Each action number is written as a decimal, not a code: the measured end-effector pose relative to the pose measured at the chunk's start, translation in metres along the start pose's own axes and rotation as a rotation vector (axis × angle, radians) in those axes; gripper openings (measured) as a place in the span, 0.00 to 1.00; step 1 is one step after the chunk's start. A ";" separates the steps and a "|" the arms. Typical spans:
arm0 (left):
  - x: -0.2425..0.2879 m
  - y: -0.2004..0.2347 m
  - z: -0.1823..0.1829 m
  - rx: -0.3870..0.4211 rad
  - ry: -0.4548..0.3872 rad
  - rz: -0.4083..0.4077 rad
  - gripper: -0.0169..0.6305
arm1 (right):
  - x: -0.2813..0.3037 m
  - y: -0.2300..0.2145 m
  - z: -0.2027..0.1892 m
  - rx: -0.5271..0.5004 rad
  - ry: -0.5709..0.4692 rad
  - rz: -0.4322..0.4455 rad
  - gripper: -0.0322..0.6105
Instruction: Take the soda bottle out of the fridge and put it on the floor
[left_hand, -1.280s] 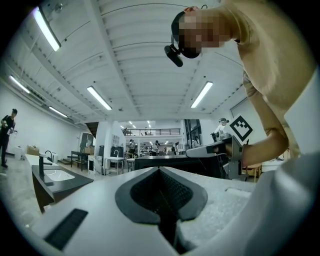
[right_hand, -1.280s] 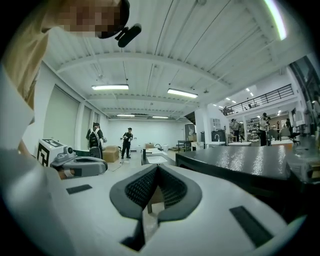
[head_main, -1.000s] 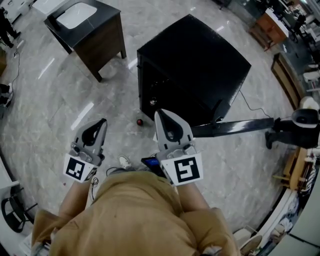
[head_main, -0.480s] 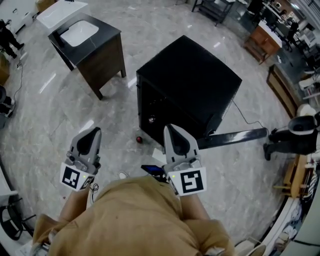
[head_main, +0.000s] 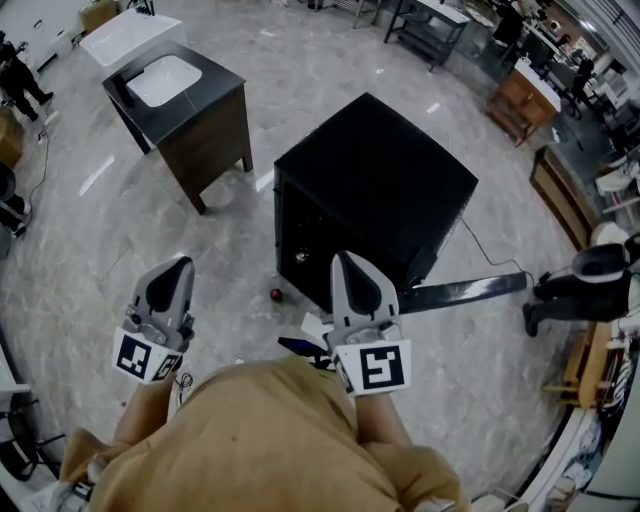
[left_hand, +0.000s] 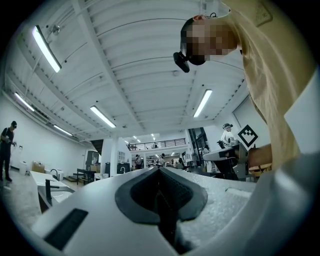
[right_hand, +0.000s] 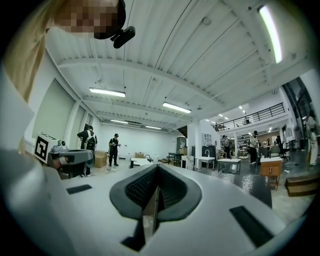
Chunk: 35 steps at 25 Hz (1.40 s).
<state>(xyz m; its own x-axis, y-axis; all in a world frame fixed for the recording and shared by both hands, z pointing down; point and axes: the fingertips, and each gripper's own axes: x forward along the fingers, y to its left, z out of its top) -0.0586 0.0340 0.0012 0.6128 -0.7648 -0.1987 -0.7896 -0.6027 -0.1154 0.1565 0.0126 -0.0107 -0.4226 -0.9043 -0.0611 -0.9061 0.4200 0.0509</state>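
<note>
The black fridge (head_main: 380, 180) stands on the marble floor ahead of me, its door (head_main: 460, 292) swung open to the right. A small round pale thing (head_main: 302, 256) shows low in the open front; I cannot tell whether it is the soda bottle. A small red object (head_main: 275, 295) lies on the floor just before the fridge. My left gripper (head_main: 172, 268) and right gripper (head_main: 345, 258) are held up near my chest, short of the fridge. The left gripper (left_hand: 160, 170) and right gripper (right_hand: 157, 167) are both shut, with nothing between the jaws.
A dark wooden vanity with a white sink (head_main: 185, 110) stands to the far left of the fridge. A cable (head_main: 490, 245) runs on the floor at the right. A dark machine (head_main: 590, 275) and wooden furniture (head_main: 560, 190) stand along the right side.
Both grippers have drawn slightly lower and closer to my body, the left one drifting left. The view has tilted so more of the room beyond the fridge shows. Both stay shut.
</note>
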 end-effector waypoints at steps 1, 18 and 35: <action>0.001 0.002 0.001 0.001 -0.001 -0.001 0.02 | 0.002 0.001 0.003 -0.004 -0.004 0.001 0.05; -0.015 -0.004 0.017 -0.007 0.013 0.033 0.02 | -0.012 -0.009 0.001 -0.005 0.035 -0.024 0.05; -0.029 0.000 0.002 -0.036 0.050 0.044 0.02 | -0.017 0.000 -0.026 0.018 0.074 -0.045 0.05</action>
<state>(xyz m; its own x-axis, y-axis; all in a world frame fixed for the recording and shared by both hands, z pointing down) -0.0767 0.0567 0.0050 0.5792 -0.8004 -0.1542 -0.8146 -0.5756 -0.0719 0.1640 0.0259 0.0159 -0.3792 -0.9252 0.0111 -0.9247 0.3794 0.0320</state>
